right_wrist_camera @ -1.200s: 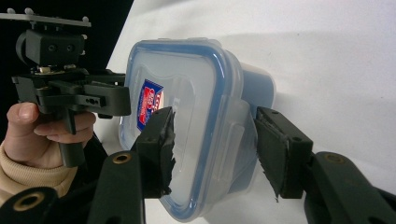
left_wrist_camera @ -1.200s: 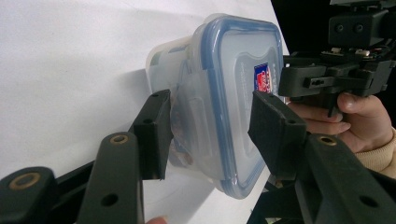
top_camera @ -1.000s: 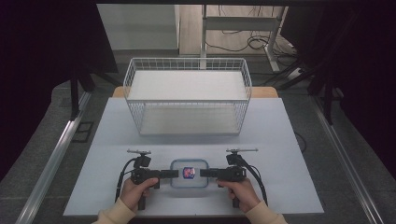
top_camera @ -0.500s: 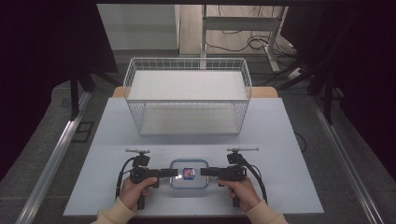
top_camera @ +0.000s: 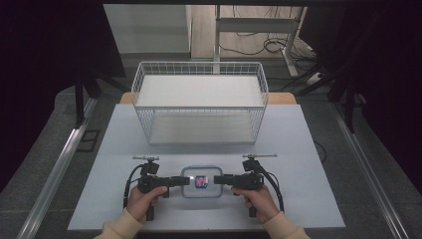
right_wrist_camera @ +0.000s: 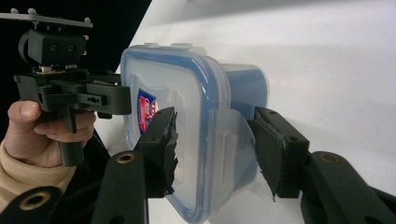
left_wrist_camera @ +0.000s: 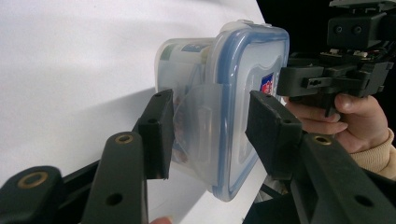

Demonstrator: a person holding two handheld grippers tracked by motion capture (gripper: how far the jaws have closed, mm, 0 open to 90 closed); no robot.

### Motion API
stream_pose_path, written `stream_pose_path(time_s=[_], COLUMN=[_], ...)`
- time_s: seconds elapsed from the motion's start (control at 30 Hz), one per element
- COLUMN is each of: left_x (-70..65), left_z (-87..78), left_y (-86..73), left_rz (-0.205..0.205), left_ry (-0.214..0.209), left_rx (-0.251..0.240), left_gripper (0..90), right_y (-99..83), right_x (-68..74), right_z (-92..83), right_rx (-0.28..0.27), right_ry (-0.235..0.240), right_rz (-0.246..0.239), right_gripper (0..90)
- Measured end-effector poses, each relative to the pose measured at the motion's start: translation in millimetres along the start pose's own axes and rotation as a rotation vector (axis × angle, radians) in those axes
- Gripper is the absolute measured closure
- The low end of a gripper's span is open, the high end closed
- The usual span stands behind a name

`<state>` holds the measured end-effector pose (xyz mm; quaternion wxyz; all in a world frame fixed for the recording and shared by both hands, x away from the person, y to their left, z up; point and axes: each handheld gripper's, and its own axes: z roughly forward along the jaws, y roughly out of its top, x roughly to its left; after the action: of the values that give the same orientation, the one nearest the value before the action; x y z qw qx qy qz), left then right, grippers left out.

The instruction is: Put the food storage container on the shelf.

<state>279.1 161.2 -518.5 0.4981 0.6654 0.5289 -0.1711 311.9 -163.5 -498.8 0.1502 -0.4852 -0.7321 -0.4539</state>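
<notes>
1. High view: a lidded plastic box (top_camera: 201,181) lies on the tabletop (top_camera: 298,149) directly between the left gripper (top_camera: 185,180) and the right gripper (top_camera: 217,179), which meet it from opposite sides. A wire basket (top_camera: 199,107) stands well beyond the jaws.
2. Left gripper view: the box's side flap (left_wrist_camera: 198,126) is seen between the jaws, which appear clenched on the box.
3. Right gripper view: the opposite flap (right_wrist_camera: 229,140) sits between the jaws; contact cannot be told.
4. The step is judged to be securing both sides. Next, a level, matched lift is called for.
</notes>
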Motion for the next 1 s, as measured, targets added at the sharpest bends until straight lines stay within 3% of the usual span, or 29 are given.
stream_pose_path(time_s=[0.43,1.0], left_x=[-7.1,-34.3], left_z=[-1.4,-22.8], left_y=[16.7,67.0], left_rz=[0.027,0.1], left_ry=[0.003,0.014], left_rx=[-0.017,-0.075], left_gripper=[52.8,52.7], right_y=[14.6,66.9], right_x=[1.8,26.9], right_z=[-5.1,-21.8], right_rx=[-0.015,-0.064], right_ry=[0.0,0.0], right_rz=[-0.026,-0.106], right_gripper=[50.8,50.8])
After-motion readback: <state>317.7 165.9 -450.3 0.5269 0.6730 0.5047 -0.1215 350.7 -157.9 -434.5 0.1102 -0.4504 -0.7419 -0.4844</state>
